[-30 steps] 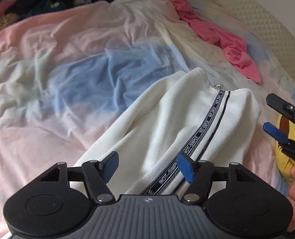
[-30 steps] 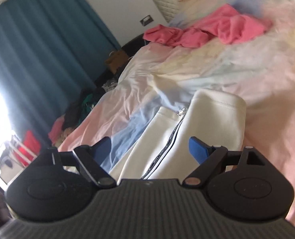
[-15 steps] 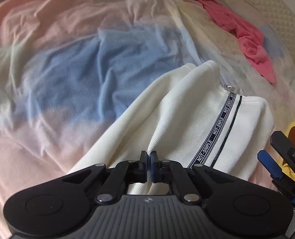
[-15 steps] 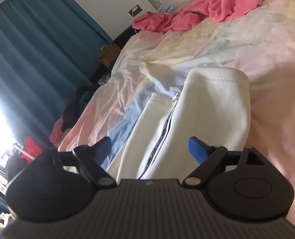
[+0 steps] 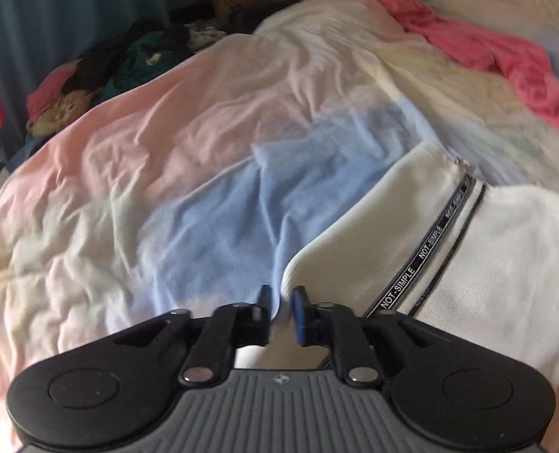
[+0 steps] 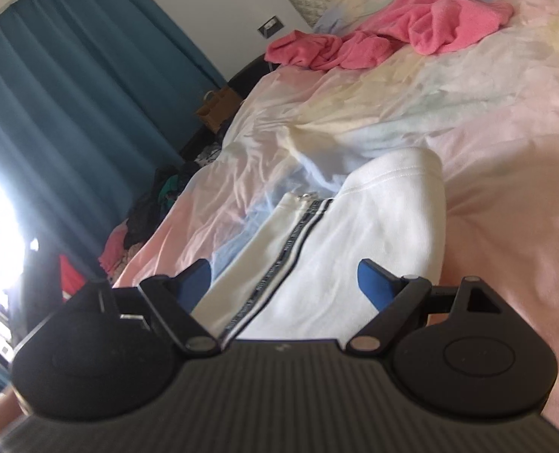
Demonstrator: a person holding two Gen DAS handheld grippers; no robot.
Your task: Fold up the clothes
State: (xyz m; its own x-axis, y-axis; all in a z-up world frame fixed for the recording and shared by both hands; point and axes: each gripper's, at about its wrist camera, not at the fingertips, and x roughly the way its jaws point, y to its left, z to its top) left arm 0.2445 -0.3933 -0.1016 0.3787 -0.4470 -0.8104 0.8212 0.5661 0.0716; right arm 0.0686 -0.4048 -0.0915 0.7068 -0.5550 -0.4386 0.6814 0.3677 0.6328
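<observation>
white jacket [image 5: 487, 264] edge now lifted

"NOT-SIMPLE" repeats in white letters along black zipper tape [image 5: 422, 258] of cream-white knit zip jacket [image 5: 498, 271]; right-wrist view unreadable.

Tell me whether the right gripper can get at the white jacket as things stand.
Probably yes: the right gripper is open, its fingers straddle the white jacket, and nothing lies between them.
</observation>
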